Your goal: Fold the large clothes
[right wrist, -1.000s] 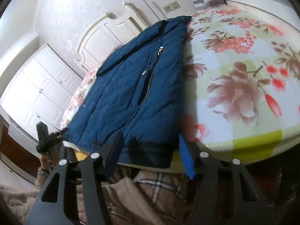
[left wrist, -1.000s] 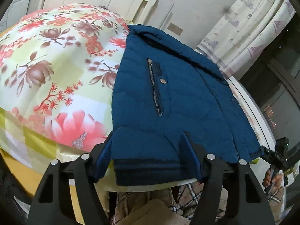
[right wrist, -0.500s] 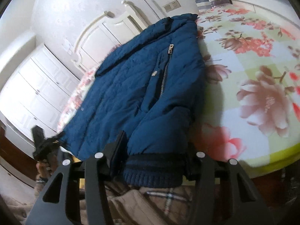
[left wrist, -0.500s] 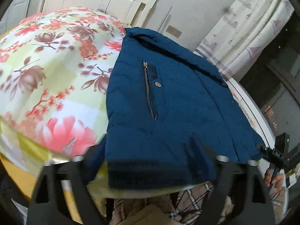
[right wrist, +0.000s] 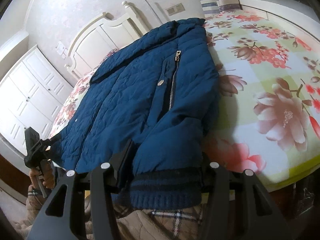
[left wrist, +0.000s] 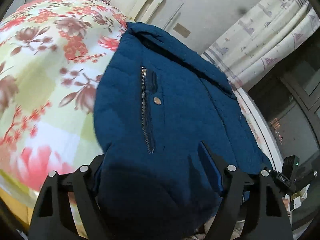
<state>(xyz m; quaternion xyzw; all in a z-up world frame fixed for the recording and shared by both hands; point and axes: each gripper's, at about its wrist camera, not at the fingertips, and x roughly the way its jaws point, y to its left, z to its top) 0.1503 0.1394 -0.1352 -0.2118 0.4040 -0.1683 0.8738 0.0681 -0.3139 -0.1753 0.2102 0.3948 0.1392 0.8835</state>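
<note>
Only legible writing: small tag reading "DAS" on the right gripper [left wrist: 284,178] as seen from the left wrist. Blue jacket [left wrist: 170,104] is lying on the bed [left wrist: 46,76], over a floral sheet in red, brown and green, hem hanging off the near edge. Left gripper [left wrist: 158,172] has just been closing, jaws standing wide around the hem corner; can't tell if they're pinching it. Right gripper [right wrist: 166,166] has just been closing too, jaws pressing the ribbed hem [right wrist: 166,190]. White headboard [right wrist: 104,34], wardrobe [right wrist: 30,92], striped curtain [left wrist: 266,40] are standing behind.
</note>
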